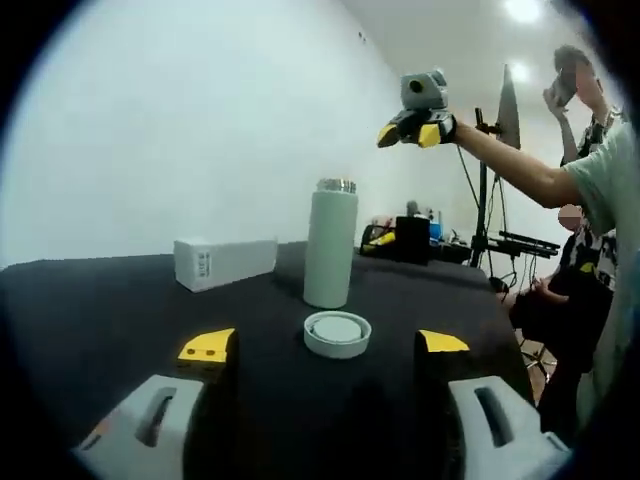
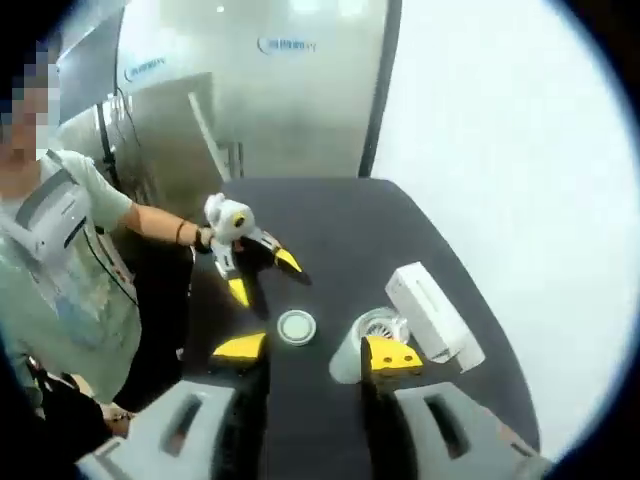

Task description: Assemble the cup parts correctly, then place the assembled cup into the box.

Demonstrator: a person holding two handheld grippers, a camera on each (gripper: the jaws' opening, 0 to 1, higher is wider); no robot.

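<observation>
— Nearest the lens? Left tongs (image 1: 325, 345), jaws spread wide, holding nothing, low over the black worktop (image 1: 100, 310).
— Lid (image 1: 337, 333)? Lay flat just ahead, centred between those jaws, just in front of the upright cup body (image 1: 330, 243).
— Box (image 1: 225, 262)? Beyond the lid, on its side, leftward.
— Right tongs (image 2: 315, 352)? Raised high above, parted, empty. Left looked nearer.

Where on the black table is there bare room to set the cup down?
Bare cloth lies left of the white box and on the table beyond the lid. It is crowded mid-table, where bottle, lid and box cluster.
</observation>
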